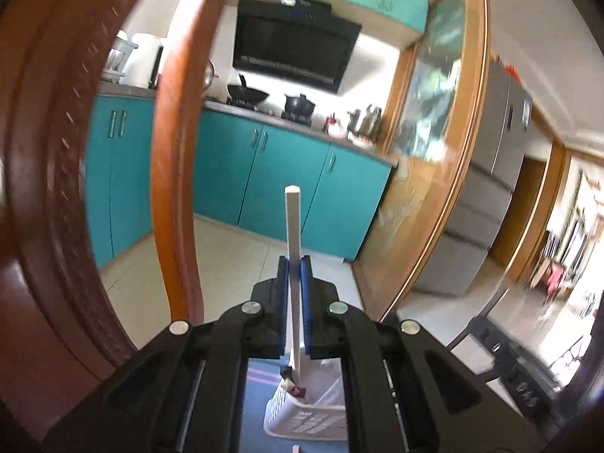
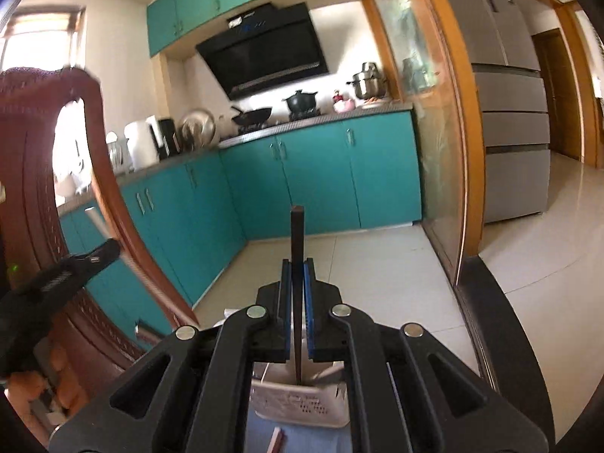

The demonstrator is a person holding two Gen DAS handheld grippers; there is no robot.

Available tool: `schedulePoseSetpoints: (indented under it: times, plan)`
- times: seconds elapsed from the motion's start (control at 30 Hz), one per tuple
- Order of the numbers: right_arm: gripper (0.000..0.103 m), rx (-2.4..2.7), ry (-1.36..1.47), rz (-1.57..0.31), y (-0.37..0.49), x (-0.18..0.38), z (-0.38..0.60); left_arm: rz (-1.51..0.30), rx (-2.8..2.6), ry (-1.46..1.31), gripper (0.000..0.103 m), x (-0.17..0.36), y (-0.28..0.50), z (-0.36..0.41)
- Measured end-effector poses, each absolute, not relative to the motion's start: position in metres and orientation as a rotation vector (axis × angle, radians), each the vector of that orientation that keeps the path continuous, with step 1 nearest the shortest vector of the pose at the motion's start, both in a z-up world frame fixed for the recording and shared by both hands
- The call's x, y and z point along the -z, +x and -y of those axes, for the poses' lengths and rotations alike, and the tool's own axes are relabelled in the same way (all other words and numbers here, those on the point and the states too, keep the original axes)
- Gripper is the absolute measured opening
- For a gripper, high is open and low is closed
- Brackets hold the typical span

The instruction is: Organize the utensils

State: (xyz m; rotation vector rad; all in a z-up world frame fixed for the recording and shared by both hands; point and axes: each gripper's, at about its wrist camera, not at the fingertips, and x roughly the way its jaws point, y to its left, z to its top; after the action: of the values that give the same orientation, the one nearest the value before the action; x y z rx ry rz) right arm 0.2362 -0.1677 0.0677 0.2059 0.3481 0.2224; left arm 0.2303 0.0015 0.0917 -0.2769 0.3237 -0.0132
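While the wooden chair back fills the left of both wrist views, the left gripper is pinching a white chopstick between its blue pads, the stick rising well past the fingertips toward the teal cabinets. Below that gripper sits a white basket on a blue cloth; something small and dark lies in it, too blurred to name. Further right, in the other view, the left gripper shows again at the edge, its white stick slanting up in front of the chair. At the centre the right gripper is pressed tight on a dark chopstick, whose lower end hangs over the same white basket. A reddish stick lies on the cloth just in front of the basket. Judging by this, the sorting looks barely under way: two sticks are held in the air, neither is set down, and at least one more piece waits on the cloth.
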Motion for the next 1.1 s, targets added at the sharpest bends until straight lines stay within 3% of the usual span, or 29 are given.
schedulePoseSetpoints:
  times: [0.13,0.2,0.27,0.33,0.47,0.7,0.87,1.0,1.1]
  plan:
    - [0.008,-0.225,0.142,-0.331,0.228,-0.067,0.159,-0.365,0.014,-0.244,0.007,-0.077,0.230,0.010]
    - [0.017,-0.223,0.131,-0.317,0.220,-0.066,0.159,-0.348,0.002,-0.232,0.013,-0.075,0.218,0.009]
    - [0.034,-0.220,0.129,-0.285,0.208,-0.068,0.163,-0.314,-0.007,-0.215,0.037,-0.078,0.201,0.011]
    - [0.039,-0.220,0.131,-0.245,0.198,-0.072,0.169,-0.257,-0.011,-0.187,0.044,-0.083,0.175,0.013]
    - [0.051,-0.244,0.129,-0.096,0.156,-0.083,0.179,-0.161,-0.064,-0.137,0.048,-0.083,0.132,0.013]
    - [0.053,-0.334,0.139,-0.044,0.110,-0.074,0.181,-0.261,-0.200,-0.159,0.051,-0.035,0.092,-0.011]
    - [0.053,-0.363,0.072,-0.274,0.110,-0.020,0.152,-0.352,-0.267,-0.161,0.051,-0.017,0.083,-0.031]
    - [0.053,-0.348,0.053,-0.729,0.161,0.055,0.120,-0.354,-0.281,-0.143,0.055,-0.014,0.072,-0.037]
    - [0.053,-0.322,0.010,-0.914,0.180,0.097,0.100,-0.353,-0.279,-0.148,0.057,-0.015,0.067,-0.040]
